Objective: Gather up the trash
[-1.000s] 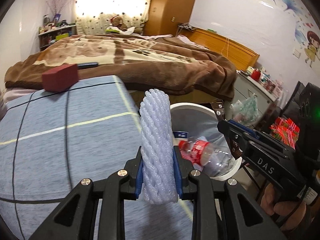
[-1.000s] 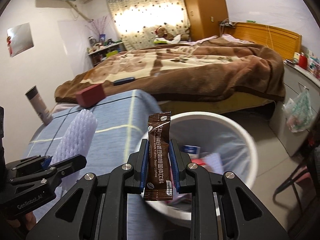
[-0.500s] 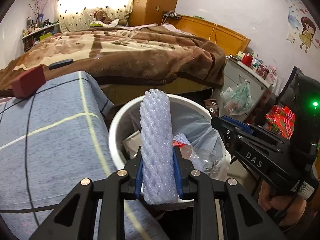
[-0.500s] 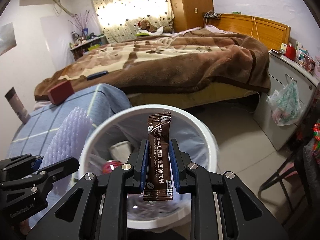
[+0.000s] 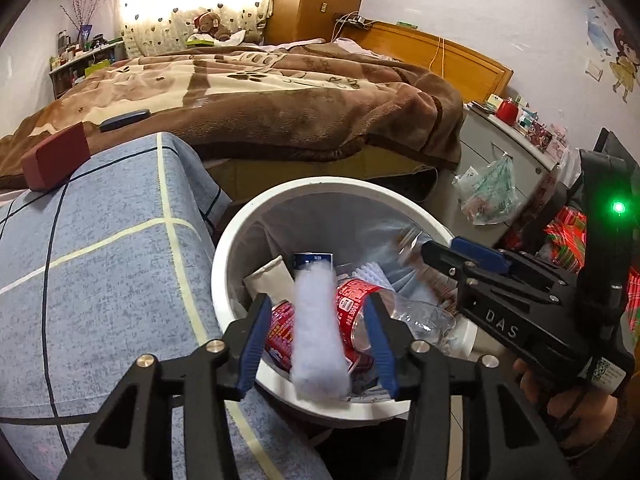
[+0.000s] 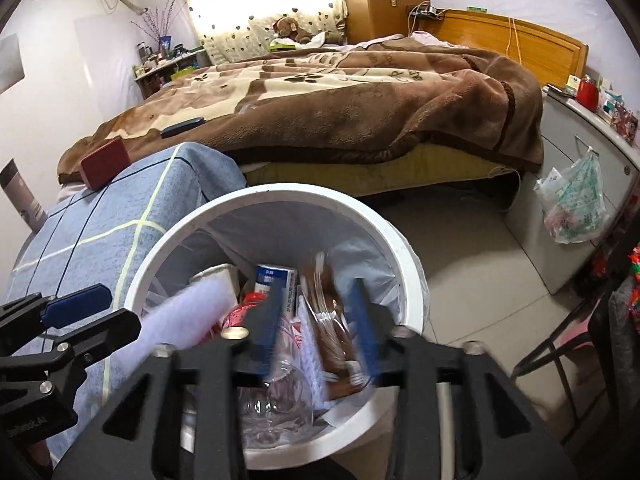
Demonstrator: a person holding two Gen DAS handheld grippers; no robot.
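The left gripper (image 5: 316,344) is seen at the bottom of the left wrist view with its jaws spread wide; nothing is held; the white foam net (image 5: 318,332) is seen blurred between the blue pads, touching neither, over the white trash bin (image 5: 224,264) in the middle of the frame; a plastic bottle (image 5: 360,312) with a red label is seen inside the bin. The right gripper (image 6: 316,328) is seen at the bottom of the right wrist view, jaws wide too; the brown coffee packet (image 6: 334,340) is blurred between them, loose, above the bin; a blue checked cloth (image 5: 100,260) is spread at the left; a red box (image 5: 56,156) is set on it.
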